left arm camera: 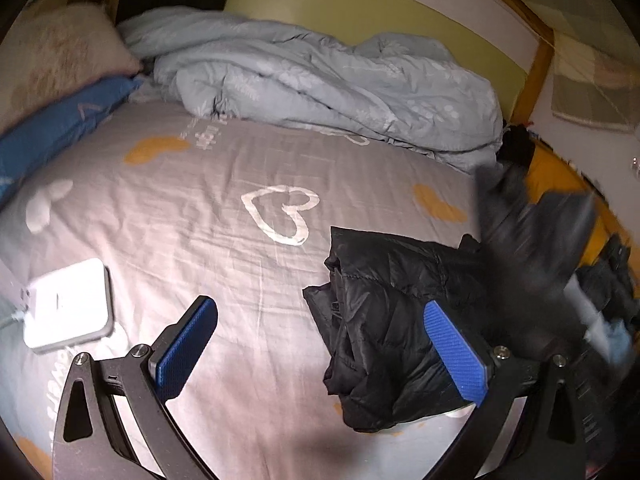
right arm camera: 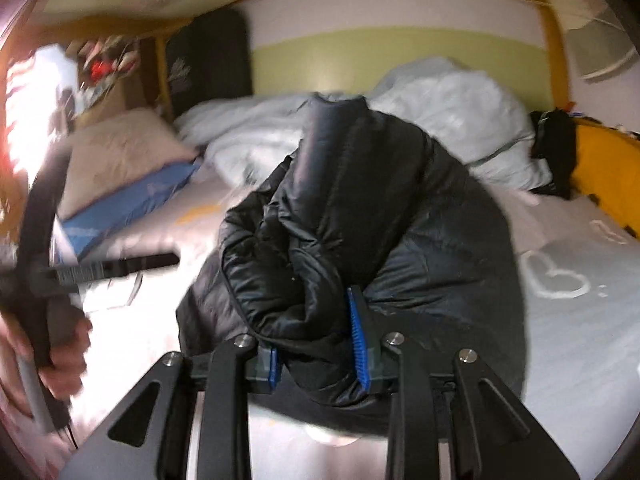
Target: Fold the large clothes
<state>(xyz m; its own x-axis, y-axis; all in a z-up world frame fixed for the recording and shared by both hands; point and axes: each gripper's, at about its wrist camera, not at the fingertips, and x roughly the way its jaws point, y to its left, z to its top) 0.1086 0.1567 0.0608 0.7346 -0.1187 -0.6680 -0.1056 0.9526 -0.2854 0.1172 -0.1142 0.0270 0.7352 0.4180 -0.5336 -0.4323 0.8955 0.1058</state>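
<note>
item: black puffer jacket (left arm camera: 384, 328), bundled in loose folds, lying on the grey bed sheet (left arm camera: 200, 208) printed with white hearts and orange shapes.
right gripper (right arm camera: 318, 344): blue pads (right arm camera: 358, 336) pinch a thick fold of the jacket, which bulges up and over them; the jaws are easing apart with the fabric between them, pads touching it on both sides. picture blurred.
left gripper (left arm camera: 320, 348): fingers spread wide, nothing between them; its right pad (left arm camera: 456, 352) shows in front of the jacket's near edge, contact unclear.
beyond the jacket: crumpled pale blue duvet (left arm camera: 320, 80) by the headboard.
left of the jacket: white box (left arm camera: 68, 304) on the sheet; blue pillow (left arm camera: 60, 128) under a beige pillow (left arm camera: 60, 56).
</note>
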